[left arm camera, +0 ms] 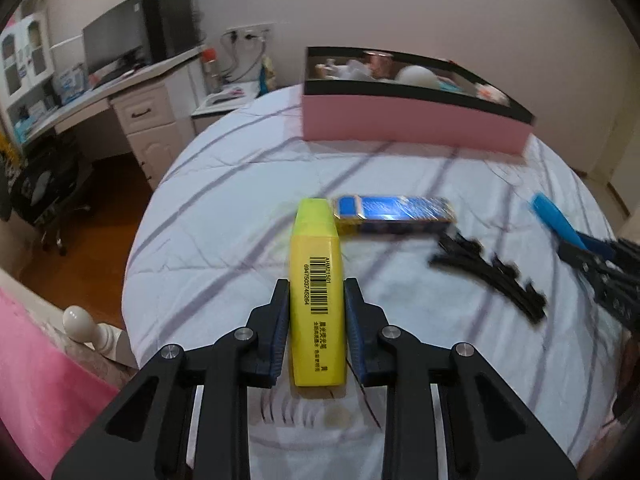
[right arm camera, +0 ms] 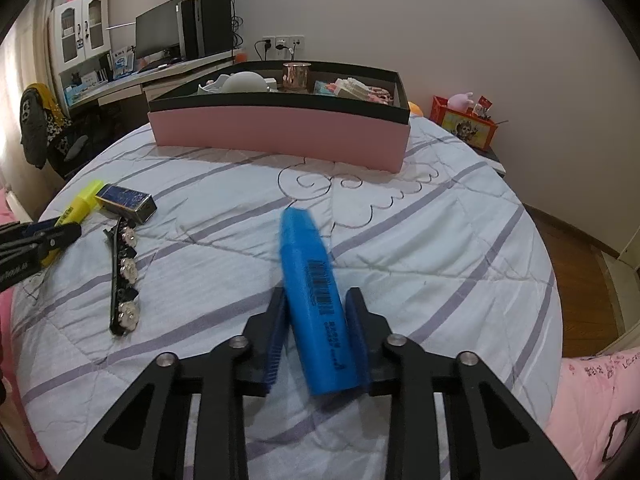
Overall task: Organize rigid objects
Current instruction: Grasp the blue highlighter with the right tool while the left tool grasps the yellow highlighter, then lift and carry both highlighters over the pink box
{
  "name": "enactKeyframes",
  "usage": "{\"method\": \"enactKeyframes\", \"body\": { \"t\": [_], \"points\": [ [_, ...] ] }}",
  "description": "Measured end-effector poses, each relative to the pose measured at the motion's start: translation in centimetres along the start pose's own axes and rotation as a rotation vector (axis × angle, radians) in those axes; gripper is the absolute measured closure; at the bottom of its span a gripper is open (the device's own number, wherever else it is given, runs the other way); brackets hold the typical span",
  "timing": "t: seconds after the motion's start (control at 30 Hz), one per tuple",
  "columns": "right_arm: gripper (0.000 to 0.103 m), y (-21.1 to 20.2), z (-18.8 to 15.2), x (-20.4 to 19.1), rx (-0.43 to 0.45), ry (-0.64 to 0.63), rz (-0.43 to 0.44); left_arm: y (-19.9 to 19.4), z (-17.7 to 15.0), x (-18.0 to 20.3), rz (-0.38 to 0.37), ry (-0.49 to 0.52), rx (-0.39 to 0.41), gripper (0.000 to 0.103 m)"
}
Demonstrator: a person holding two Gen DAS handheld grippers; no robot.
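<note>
Your left claw (left arm camera: 316,292) clamps a yellow highlighter (left arm camera: 317,304), your right claw (right arm camera: 318,300) a blue highlighter (right arm camera: 316,304), over the striped bed (right arm camera: 400,240); a pink box (right arm camera: 280,132) sits beyond.

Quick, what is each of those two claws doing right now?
Left gripper: closed on the yellow highlighter.
Right gripper: closed on the blue highlighter.
</note>
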State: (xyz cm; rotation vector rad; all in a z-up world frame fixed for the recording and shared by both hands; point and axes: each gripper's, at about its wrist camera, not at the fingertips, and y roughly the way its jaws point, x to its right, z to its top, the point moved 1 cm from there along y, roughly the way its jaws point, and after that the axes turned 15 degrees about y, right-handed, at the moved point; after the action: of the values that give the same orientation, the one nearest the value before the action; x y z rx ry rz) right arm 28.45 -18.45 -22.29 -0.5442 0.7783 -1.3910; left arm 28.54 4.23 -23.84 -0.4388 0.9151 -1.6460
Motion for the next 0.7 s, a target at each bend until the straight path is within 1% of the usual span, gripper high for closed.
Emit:
{"method": "enactKeyframes", "body": {
  "t": [0.1,0.13,0.17,0.3,0.33,0.37,0.4,0.43,0.47,0.53,0.57,0.63,0.7],
  "points": [
    [0.078,-1.0,-1.0,-0.2,-0.014,0.021,0.022,-1.1,-0.9,0.8,-0.068,0.028,0.009,0.077],
    [0.078,-1.3,-1.3,-0.3,-0.019,0.030,0.034,-1.4,-1.2,0.9,-0.077,0.029,0.014,0.076],
    [0.078,-1.6,-1.6,-0.4,-0.020,0.039,0.045,-1.5,-1.3,1.0,-0.068,0.027,0.013,0.076],
    [0.078,-1.4,-1.7,-0.5,-0.013,0.063,0.037,-1.0,-0.8,1.1,-0.034,0.001,0.006,0.073],
    [0.078,-1.3,-1.6,-0.5,-0.013,0.063,0.032,-0.8,-0.6,1.3,-0.027,0.008,0.004,0.066],
    [0.078,-1.1,-1.5,-0.7,-0.009,0.056,0.024,-0.6,-0.6,1.4,-0.018,0.014,0.003,0.062],
    [0.078,-1.0,-1.4,-0.8,-0.008,0.054,0.018,-0.4,-0.5,1.5,-0.002,0.021,0.002,0.061],
    [0.078,-0.9,-1.4,-1.0,-0.006,0.050,0.012,-0.2,-0.4,1.6,0.005,0.018,0.007,0.057],
    [0.078,-0.9,-1.4,-1.1,-0.003,0.046,0.006,0.0,-0.4,1.5,0.004,0.012,0.010,0.055],
    [0.077,-0.7,-1.2,-1.2,0.006,0.046,-0.003,0.0,-0.5,1.3,-0.004,0.003,0.013,0.054],
    [0.075,-0.6,-1.1,-1.2,0.010,0.046,-0.009,0.0,-0.5,1.2,-0.004,0.003,0.016,0.054],
    [0.073,-0.3,-0.9,-1.4,0.006,0.044,-0.015,0.1,-0.5,1.4,0.002,0.021,0.029,0.054],
    [0.064,-0.1,-0.5,-1.3,-0.002,0.051,-0.012,0.1,-0.6,1.6,0.006,0.031,0.045,0.058]
  ]
}}
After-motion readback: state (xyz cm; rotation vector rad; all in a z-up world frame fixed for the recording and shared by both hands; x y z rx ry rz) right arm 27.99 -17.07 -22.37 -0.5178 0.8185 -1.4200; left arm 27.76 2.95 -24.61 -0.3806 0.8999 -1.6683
